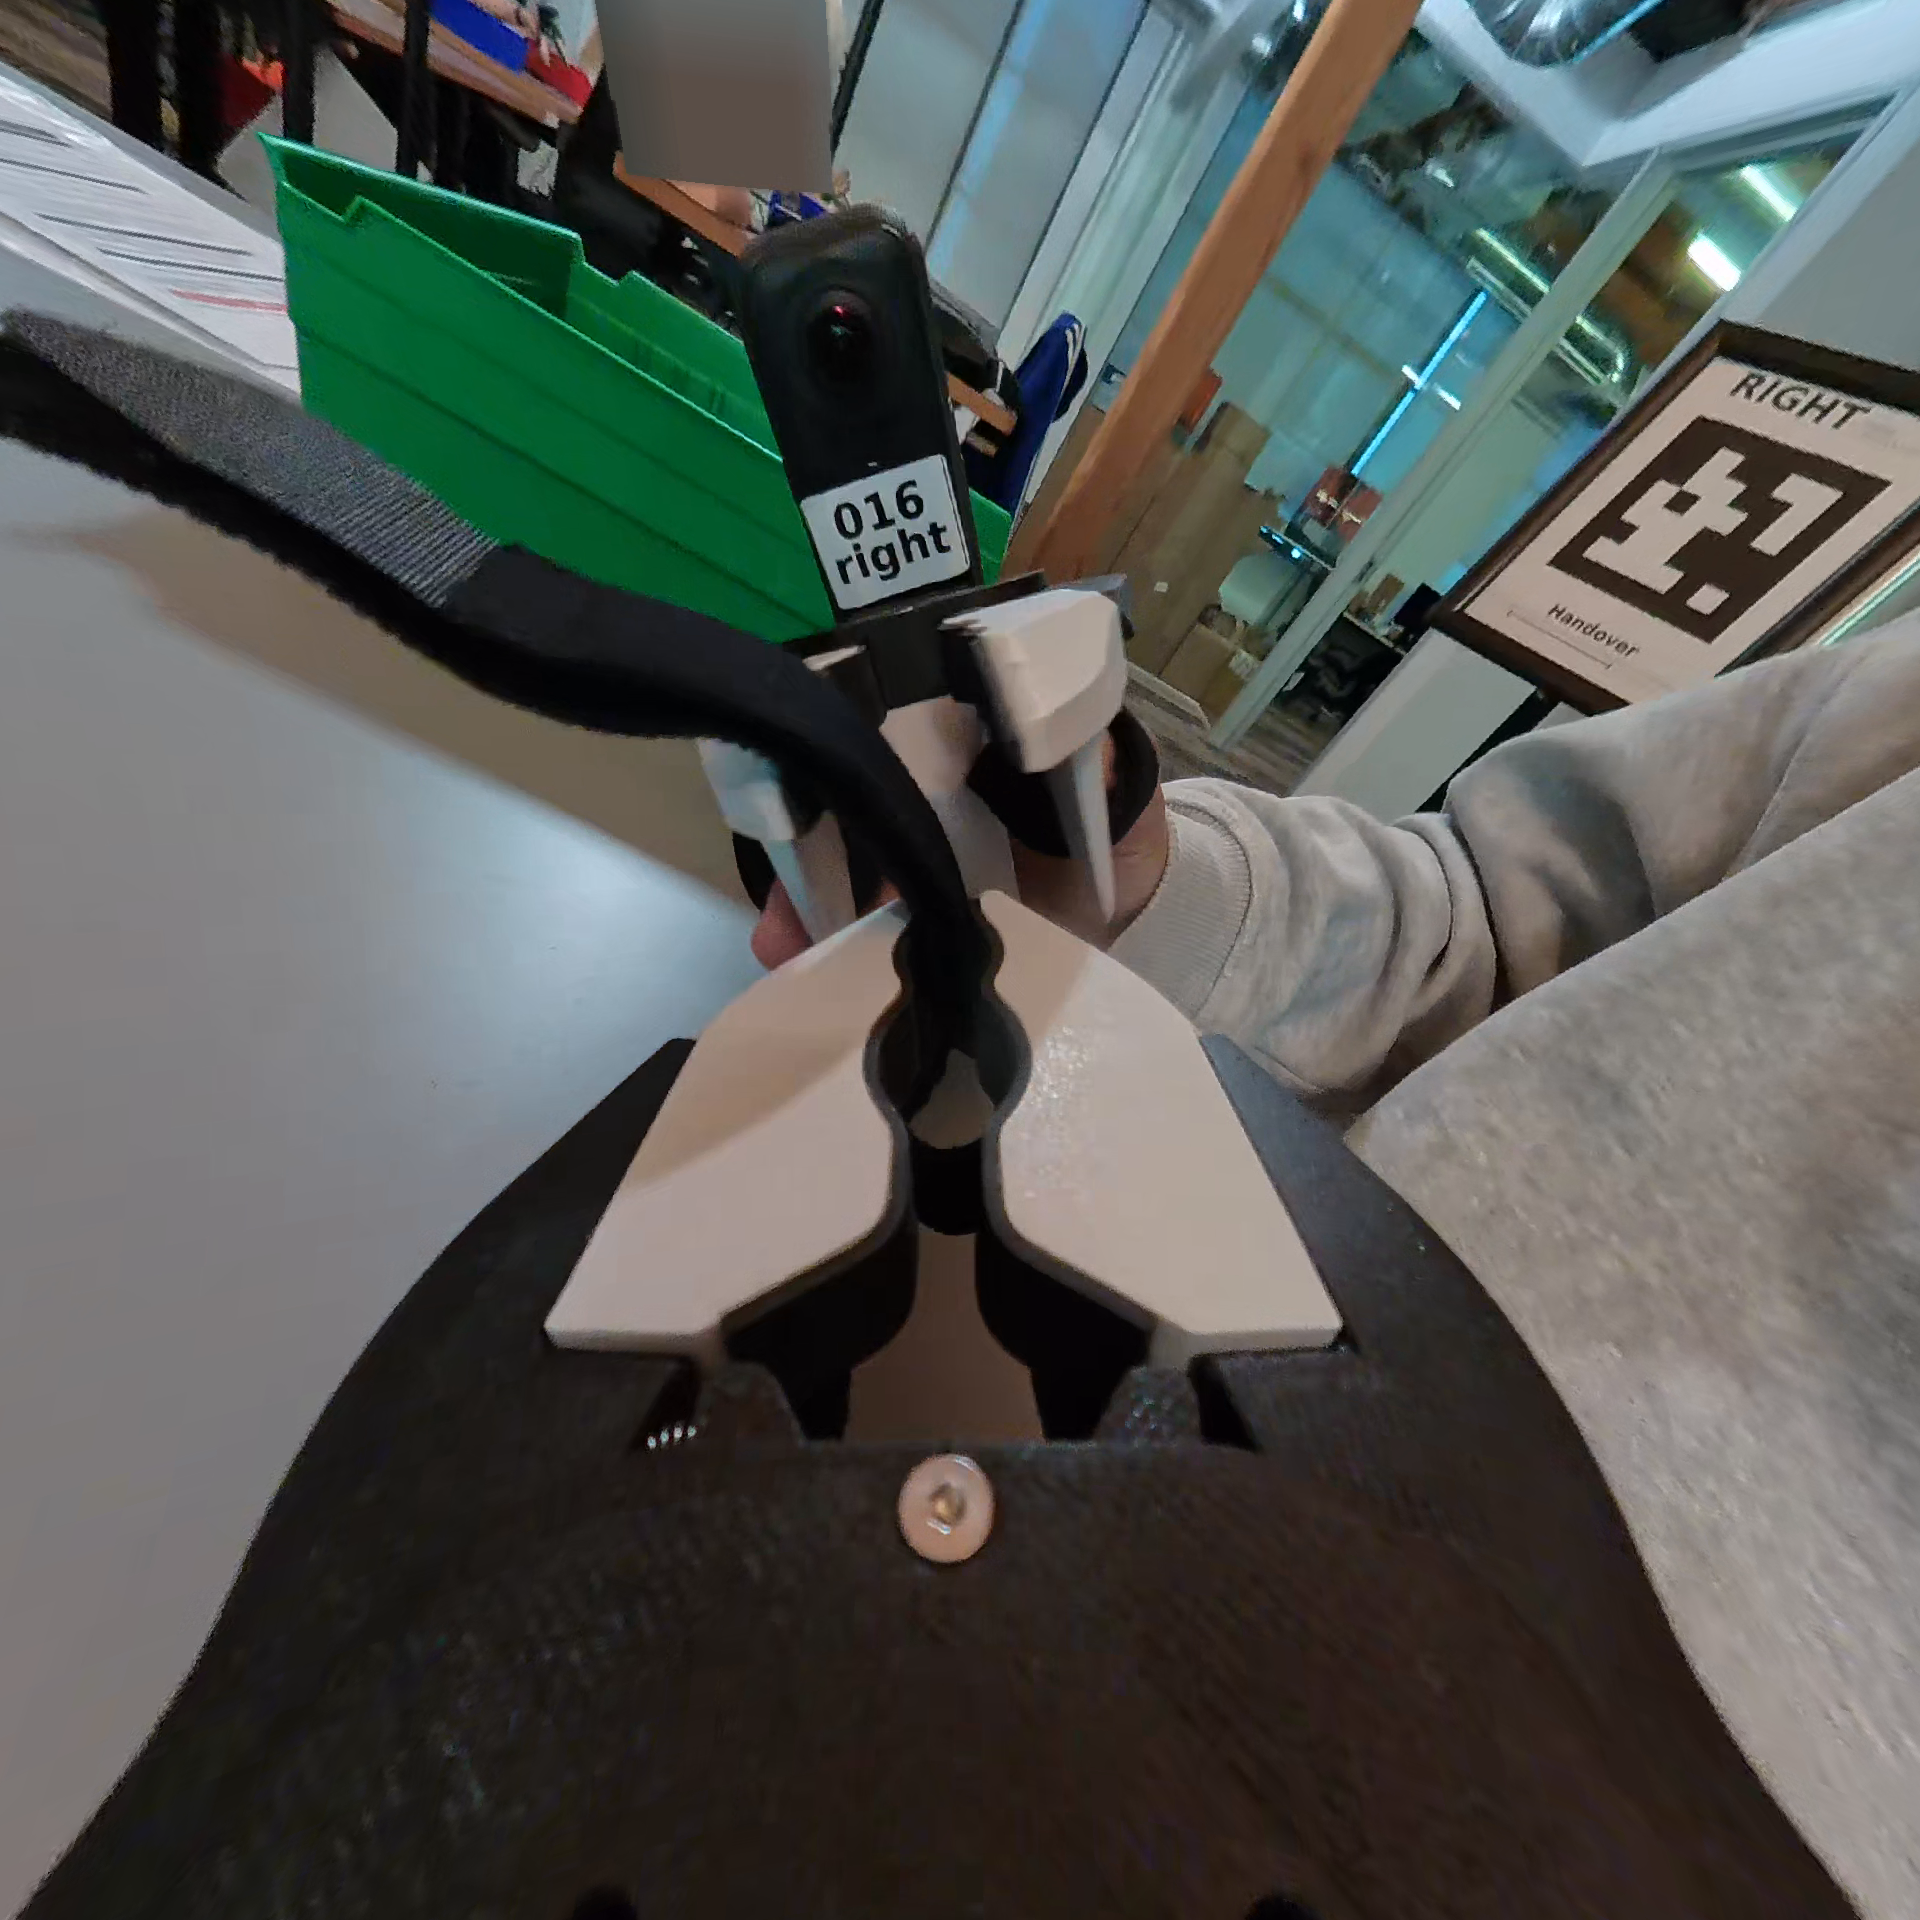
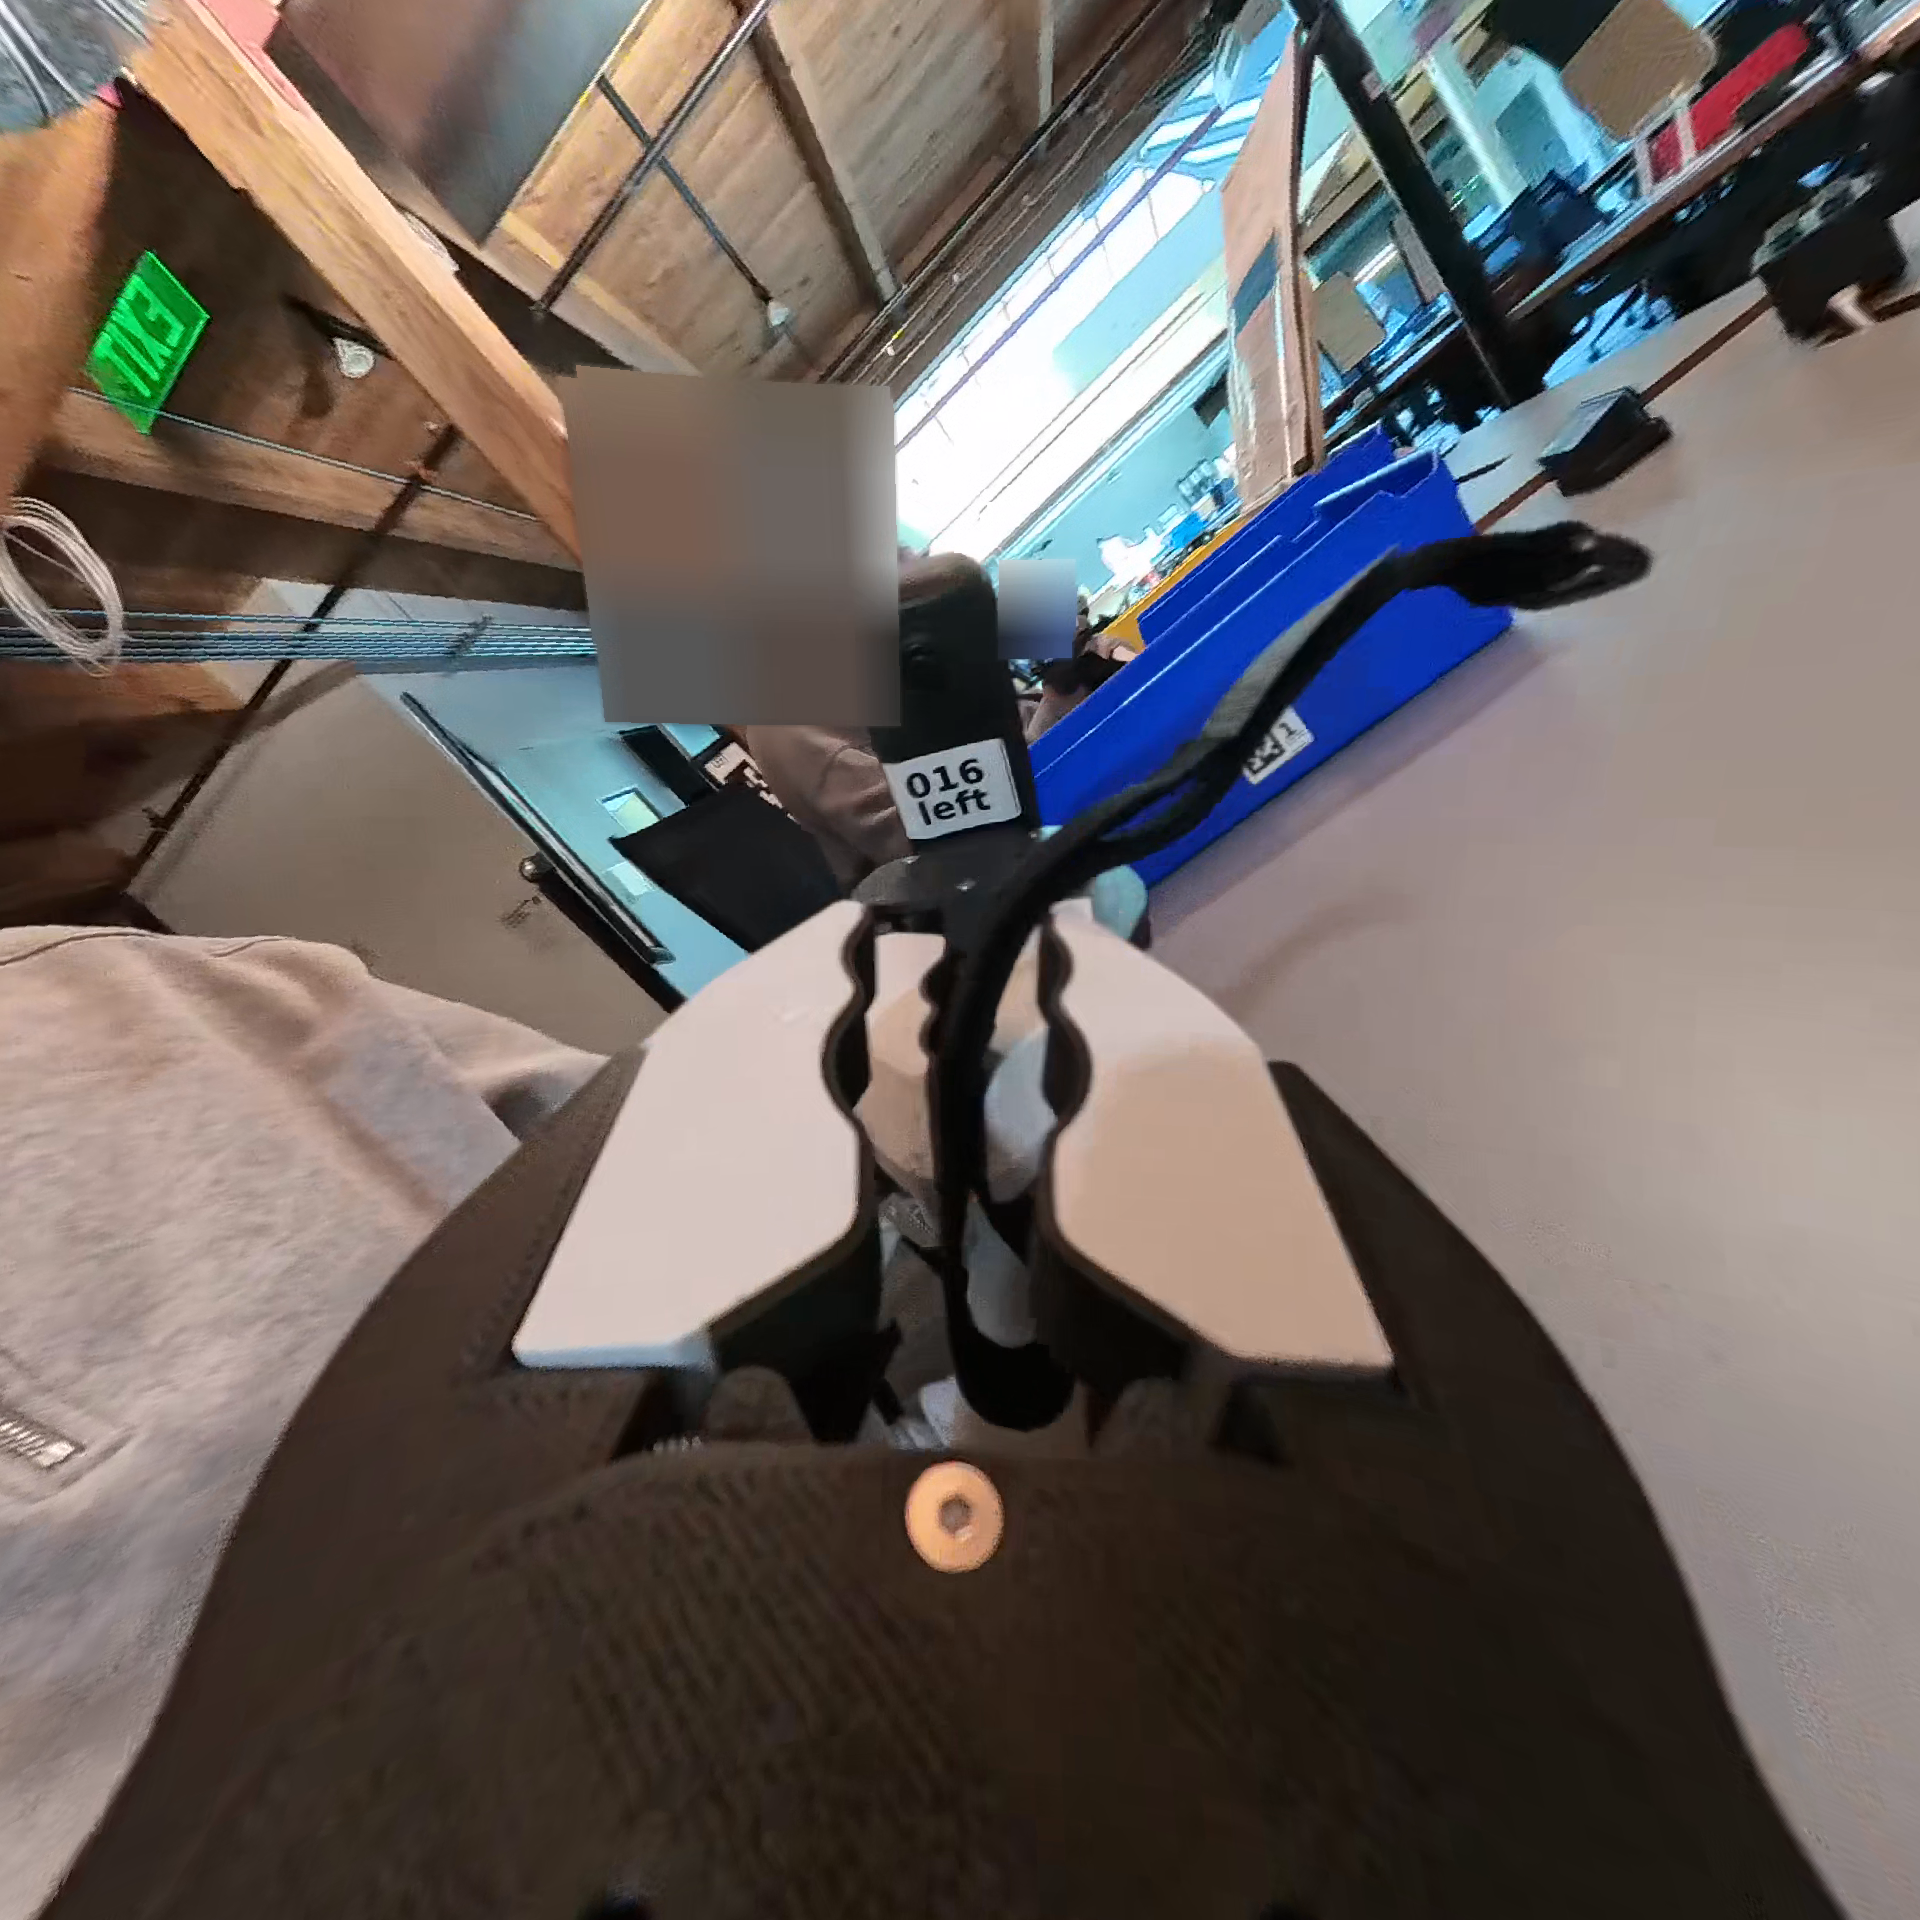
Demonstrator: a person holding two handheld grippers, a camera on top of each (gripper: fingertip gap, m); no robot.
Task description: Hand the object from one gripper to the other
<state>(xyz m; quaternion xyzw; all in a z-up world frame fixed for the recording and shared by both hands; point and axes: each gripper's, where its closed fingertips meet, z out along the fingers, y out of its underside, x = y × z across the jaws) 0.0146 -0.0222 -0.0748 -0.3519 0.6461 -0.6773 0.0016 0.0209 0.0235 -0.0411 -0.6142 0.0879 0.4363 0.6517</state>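
A long black strap (image 1: 312, 488) is the object. My left gripper (image 1: 940, 925) is shut on one end of it, and the rest trails up and to the left. My right gripper (image 1: 961, 888) faces the left one tip to tip, with its jaws open on either side of the strap and the left fingertips. In the right wrist view the strap (image 2: 1288, 675) runs between my right gripper's (image 2: 956, 935) spread white fingers (image 2: 748, 1101) without being pinched. The left gripper (image 2: 961, 1122) shows in the gap behind it. The strap's far end hangs toward the upper right.
A green bin (image 1: 520, 416) stands on the pale table (image 1: 260, 987) behind the right gripper. A blue bin (image 2: 1299, 644) stands behind the left one. A framed marker sign (image 1: 1714, 499) is at the right. A small black object (image 2: 1600, 442) lies farther back. Grey sleeves (image 1: 1351, 914) hold both grippers. The gap from one gripper's tips to the other's is roughly 5 cm.
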